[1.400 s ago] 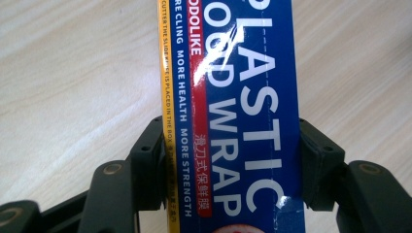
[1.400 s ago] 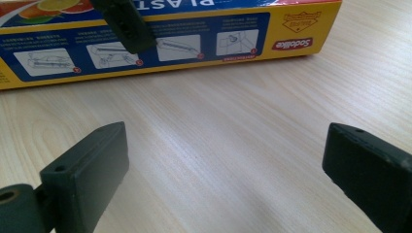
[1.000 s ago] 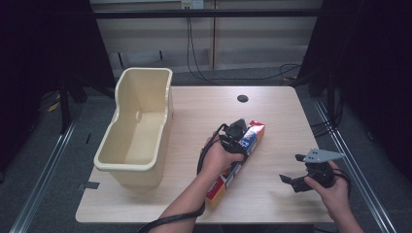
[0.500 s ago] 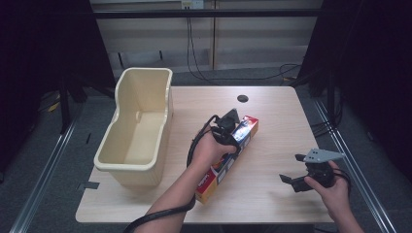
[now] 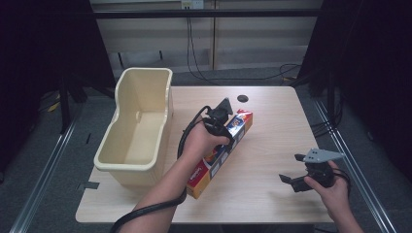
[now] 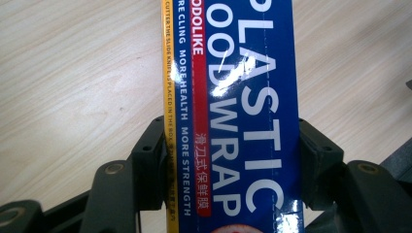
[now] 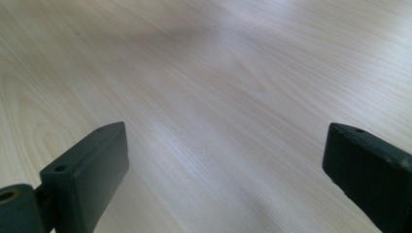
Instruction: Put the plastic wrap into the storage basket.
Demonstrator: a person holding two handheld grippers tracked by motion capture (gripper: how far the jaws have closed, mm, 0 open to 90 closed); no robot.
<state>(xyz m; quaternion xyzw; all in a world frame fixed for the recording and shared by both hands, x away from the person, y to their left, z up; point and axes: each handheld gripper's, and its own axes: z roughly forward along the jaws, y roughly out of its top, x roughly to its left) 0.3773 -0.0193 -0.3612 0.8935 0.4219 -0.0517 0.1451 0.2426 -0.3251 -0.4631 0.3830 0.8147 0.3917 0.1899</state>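
Since a second ago the left gripper (image 5: 219, 118) and the plastic wrap box (image 5: 221, 153) it holds have shifted leftward across the desk (image 5: 272, 131), nearer the cream tub (image 5: 138, 128), and the box's near end now lies closer to the tub's front corner; the right gripper (image 5: 297, 178) has stayed where it was.

From the high view, the long box lies diagonally on the desk, its red far end toward the middle and its near end toward the front edge, partly covered by the person's left forearm. The left hand (image 5: 200, 141) grips the tool over the box's far half. From the left gripper view, the two black fingers (image 6: 148, 167) press against both long sides of the blue box (image 6: 233, 111), so the left gripper is clamped on it, with the wood grain of the desk on either side.

The right gripper sits near the front right of the desk, held in the right hand (image 5: 335, 187), well apart from the box. Its fingers (image 7: 85, 170) stand wide apart with bare desk between them, holding nothing
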